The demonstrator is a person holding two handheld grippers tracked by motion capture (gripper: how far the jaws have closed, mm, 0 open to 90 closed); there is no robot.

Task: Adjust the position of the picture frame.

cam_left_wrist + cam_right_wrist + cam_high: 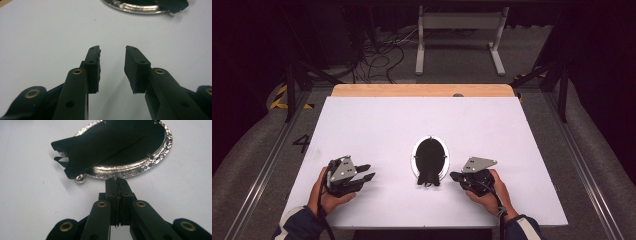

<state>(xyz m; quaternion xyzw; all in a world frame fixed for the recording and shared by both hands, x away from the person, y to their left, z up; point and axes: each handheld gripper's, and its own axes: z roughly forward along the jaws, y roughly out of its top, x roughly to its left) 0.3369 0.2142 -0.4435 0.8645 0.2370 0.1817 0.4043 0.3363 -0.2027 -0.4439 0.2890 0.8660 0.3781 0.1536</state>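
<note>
- Your right gripper [117,181] rests with its jaws pressed together, just short of the silver frame [130,167] lying face-down ahead.
- Your left gripper [112,53] sits spread, the frame farther ahead.

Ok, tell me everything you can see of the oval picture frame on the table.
The oval picture frame lies face down on the white table, between the two claws. Its rim looks like bright textured silver metal with small ball feet; its back is matte black, and a black easel stand lies across it, jutting past the rim. Nothing grips it.
</note>
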